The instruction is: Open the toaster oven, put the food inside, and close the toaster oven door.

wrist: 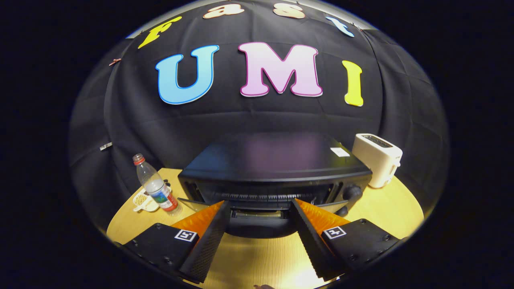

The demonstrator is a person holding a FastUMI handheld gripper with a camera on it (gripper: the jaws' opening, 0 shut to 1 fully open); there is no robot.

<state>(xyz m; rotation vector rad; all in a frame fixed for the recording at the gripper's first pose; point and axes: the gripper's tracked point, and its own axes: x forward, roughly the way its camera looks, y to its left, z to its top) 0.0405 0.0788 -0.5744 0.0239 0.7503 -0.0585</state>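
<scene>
The gripper (260, 218) is held low over the table, aimed squarely at the front of the toaster oven (277, 168). Its jaws stand wide apart with nothing between them; the two fingers (209, 237) flank the lower front of the oven, where the door (257, 218) appears to be hanging open toward the gripper. Whether the fingertips touch the door cannot be told. The spread suits the width of the door edge, so the likely step in hand is working the door, either finishing the opening or lining up for what follows.

The food is judged to be the contents of the small white cup (143, 200) standing on the table left of the oven, just behind a clear water bottle (156, 186) with a red cap. Both sit well apart from the fingers, so the food has not yet been collected. Nothing can be made out inside the oven cavity, which is dark.

A pale pop-up toaster (378, 159) stands just beside the oven's right rear corner. The control knobs (352, 192) occupy the oven's right front.

The supporting surface is a round, light wooden table (401, 212), smooth and glossy under overhead light. Black cloth (132, 132) closes the booth behind it
</scene>
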